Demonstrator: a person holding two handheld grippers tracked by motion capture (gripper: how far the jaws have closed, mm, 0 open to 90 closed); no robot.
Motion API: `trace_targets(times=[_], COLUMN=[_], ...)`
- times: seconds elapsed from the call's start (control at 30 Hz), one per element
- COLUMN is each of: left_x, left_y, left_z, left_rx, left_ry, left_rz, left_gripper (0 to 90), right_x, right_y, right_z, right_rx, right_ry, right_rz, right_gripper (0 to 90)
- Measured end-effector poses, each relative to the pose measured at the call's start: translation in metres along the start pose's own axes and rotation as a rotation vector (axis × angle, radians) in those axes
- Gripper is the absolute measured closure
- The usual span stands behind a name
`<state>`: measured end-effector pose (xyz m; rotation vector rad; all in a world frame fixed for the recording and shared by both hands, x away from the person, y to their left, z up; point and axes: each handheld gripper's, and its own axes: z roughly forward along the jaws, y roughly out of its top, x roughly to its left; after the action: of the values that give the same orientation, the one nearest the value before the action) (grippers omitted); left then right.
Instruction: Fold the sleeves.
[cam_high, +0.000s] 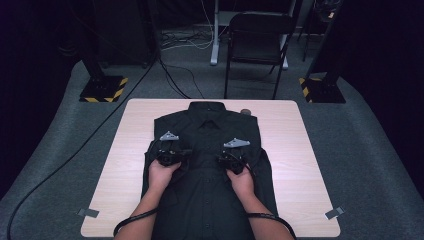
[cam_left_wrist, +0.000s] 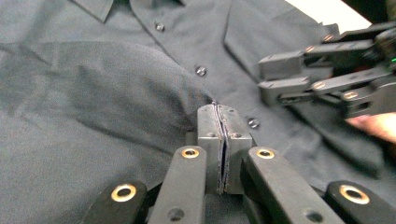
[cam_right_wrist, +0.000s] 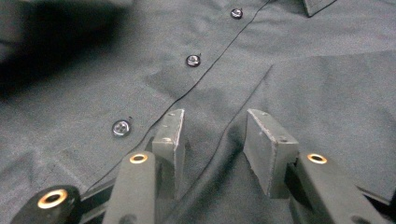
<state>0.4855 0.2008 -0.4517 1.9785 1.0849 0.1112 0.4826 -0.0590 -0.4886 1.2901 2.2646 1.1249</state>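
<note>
A dark button-up shirt (cam_high: 207, 125) lies flat on the wooden table (cam_high: 130, 150), collar at the far end, its placket buttons (cam_right_wrist: 192, 59) fastened. My left gripper (cam_high: 186, 151) rests on the chest left of the placket. Its jaws (cam_left_wrist: 218, 109) are shut on a raised fold of the shirt's cloth (cam_left_wrist: 140, 88), with a thin dark strip pinched between the pads. My right gripper (cam_high: 220, 159) sits on the chest right of the placket. It stands open (cam_right_wrist: 212, 116), its pads on either side of a cloth edge. The right gripper (cam_left_wrist: 264, 77) also appears across the placket in the left gripper view.
A small round object (cam_high: 245, 111) lies on the table beside the collar. Tape marks (cam_high: 87, 212) (cam_high: 334, 213) sit at the near corners. A black chair (cam_high: 257, 40) and stand bases (cam_high: 102, 89) stand on the grey floor beyond the table.
</note>
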Motion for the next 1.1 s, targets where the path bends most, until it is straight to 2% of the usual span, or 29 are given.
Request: trace_targets(times=[0.23,0.57,0.7,0.83,0.9,1.0,1.1], left_x=[-0.003,-0.008,-0.012,-0.017,-0.019,-0.021,-0.022], left_y=[-0.004,-0.010,-0.012,-0.015,-0.017,-0.020,-0.024], left_z=[0.010,0.018,0.023,0.027,0.029,0.029,0.030], left_rx=[0.027,0.049,0.068,0.083,0.101,0.088,0.069], left_ry=[0.016,0.068,0.094,0.138,0.146,0.159,0.175], left_rz=[0.025,0.073,0.113,0.179,0.207,0.238,0.261], left_gripper=[87.7,87.1,85.8,79.9,77.2,71.9,58.6], right_x=[0.000,0.000,0.000,0.001,0.001,0.002,0.003], right_y=[0.000,0.000,0.000,0.000,0.000,0.000,0.000], right_z=[0.000,0.000,0.000,0.000,0.000,0.000,0.000], right_rx=[0.000,0.000,0.001,0.002,0.002,0.004,0.003], right_ry=[0.002,-0.001,-0.002,-0.005,-0.006,-0.009,-0.014], right_rz=[0.005,-0.001,-0.002,-0.006,-0.009,-0.012,-0.025], right_gripper=[57.5,57.5,57.4,57.4,57.3,57.1,56.3])
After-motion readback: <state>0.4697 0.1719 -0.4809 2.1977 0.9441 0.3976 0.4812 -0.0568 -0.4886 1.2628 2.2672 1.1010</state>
